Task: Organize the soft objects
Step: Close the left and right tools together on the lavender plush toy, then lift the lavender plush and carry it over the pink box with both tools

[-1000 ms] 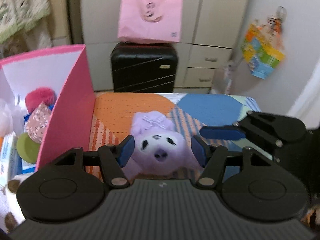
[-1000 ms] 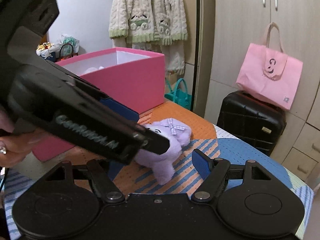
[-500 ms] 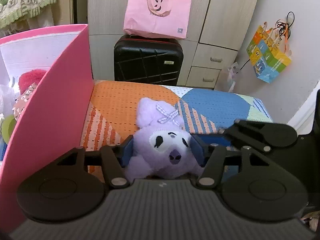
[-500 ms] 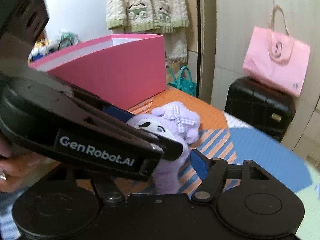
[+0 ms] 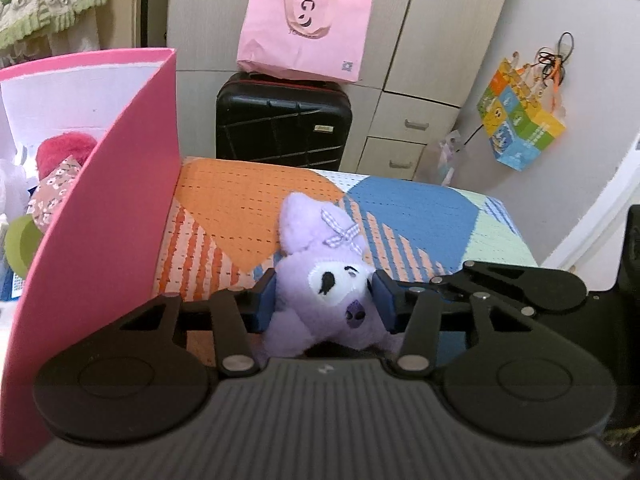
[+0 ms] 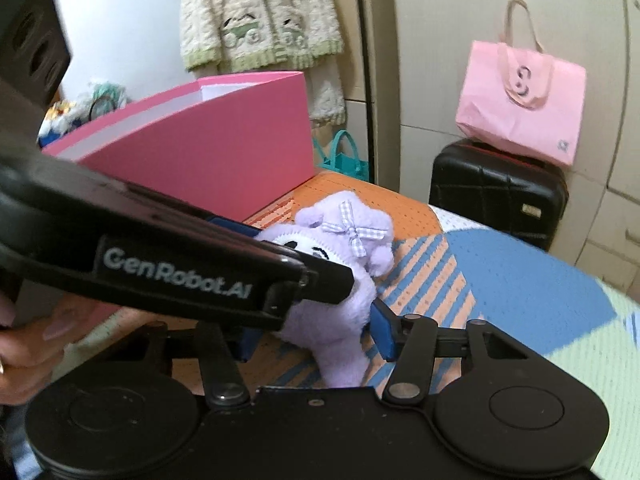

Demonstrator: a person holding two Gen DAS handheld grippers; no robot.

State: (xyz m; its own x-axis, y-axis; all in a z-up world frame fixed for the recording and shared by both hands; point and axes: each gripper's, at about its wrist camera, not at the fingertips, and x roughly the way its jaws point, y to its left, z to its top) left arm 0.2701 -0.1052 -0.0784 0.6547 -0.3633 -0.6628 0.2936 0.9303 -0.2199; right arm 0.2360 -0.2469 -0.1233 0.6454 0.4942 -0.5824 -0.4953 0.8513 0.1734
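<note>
Lilac plush fills the middle of both your views: the soft toy (image 5: pixel 320 280) lies on the patchwork cover (image 5: pixel 248 208) just beside the outer wall of the pink box (image 5: pixel 104 240), face toward your left camera, with its bowed head end toward the far edge of the cover and its body running back toward you, so its long axis lies roughly along your left gripper's line. Your left gripper (image 5: pixel 324 304) has its blue pads pressed against both cheeks and its jaws are closing on the head. Your right gripper (image 6: pixel 316 332) comes in from the side; its jaws are closing too, the right pad touching the toy's body, the left pad half hidden behind the other tool, so whether it grips is unclear. The cover is quilted in orange, blue, pale green and striped patches. Inside the box you can see a red fluffy thing (image 5: pixel 64 152) and a flowered fabric piece (image 5: pixel 52 192). Beyond the cover stands a black suitcase (image 5: pixel 280 120) with a pink bag (image 5: pixel 304 24) on top, against pale cupboards (image 5: pixel 440 60); a knitted cardigan (image 6: pixel 260 12) hangs further left.
</note>
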